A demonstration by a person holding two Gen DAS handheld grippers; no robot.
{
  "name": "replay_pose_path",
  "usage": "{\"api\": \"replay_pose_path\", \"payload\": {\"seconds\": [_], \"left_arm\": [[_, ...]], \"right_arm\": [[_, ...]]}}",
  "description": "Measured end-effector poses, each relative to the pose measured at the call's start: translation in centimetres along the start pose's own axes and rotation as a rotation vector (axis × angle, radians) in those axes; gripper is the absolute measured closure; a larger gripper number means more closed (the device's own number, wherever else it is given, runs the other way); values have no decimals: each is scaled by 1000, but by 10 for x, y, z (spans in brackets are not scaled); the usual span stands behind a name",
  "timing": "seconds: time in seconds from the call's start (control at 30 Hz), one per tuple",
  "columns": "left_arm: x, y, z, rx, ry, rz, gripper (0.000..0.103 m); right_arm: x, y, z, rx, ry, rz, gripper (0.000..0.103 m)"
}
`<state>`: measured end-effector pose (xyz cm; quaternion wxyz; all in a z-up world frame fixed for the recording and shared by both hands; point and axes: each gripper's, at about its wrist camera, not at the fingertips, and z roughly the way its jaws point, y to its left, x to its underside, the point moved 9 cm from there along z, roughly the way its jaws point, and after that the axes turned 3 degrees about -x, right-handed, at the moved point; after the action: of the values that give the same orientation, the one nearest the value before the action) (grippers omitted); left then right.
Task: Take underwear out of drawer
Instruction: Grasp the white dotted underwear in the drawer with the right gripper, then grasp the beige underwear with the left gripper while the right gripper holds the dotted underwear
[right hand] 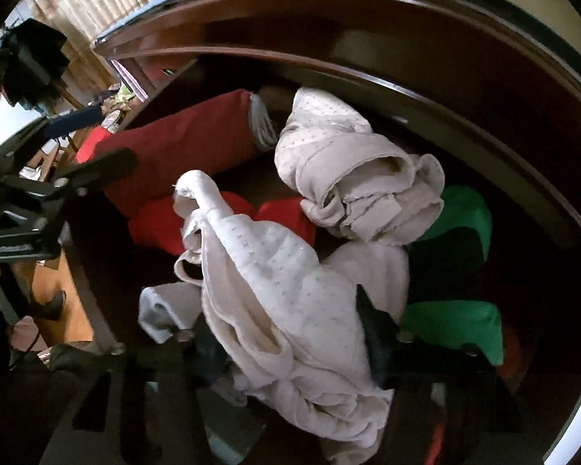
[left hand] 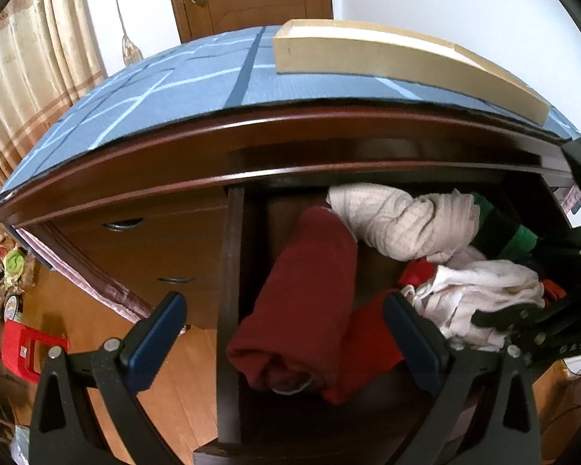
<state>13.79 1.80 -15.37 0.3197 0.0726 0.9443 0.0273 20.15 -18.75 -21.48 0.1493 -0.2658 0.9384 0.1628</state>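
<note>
Our right claw [right hand: 286, 352] grips the white dotted underwear [right hand: 275, 271], its length running toward eleven o'clock; left claw [left hand: 286, 337] gapes empty.

No text, label, brand, number or sign can be read in either view; a sticker on the red stool [left hand: 27, 345], lower left, is too blurred.
</note>
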Motion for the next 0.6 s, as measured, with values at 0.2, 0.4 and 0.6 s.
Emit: {"api": "replay_pose_path", "payload": {"seconds": [0.2,0.4,0.6], "left_arm": [[-1,3,1,-13,6,-2,1],[-4,-5,0,11,7,-3,1],[-15,-34,-1,63,-1,-13,1]], "right_arm": [[3,-4,-29,-109,-128,129,57],[1,-13,-75,-173,-317,246,57],[6,-31,-124,-193,-463,354,57]]}}
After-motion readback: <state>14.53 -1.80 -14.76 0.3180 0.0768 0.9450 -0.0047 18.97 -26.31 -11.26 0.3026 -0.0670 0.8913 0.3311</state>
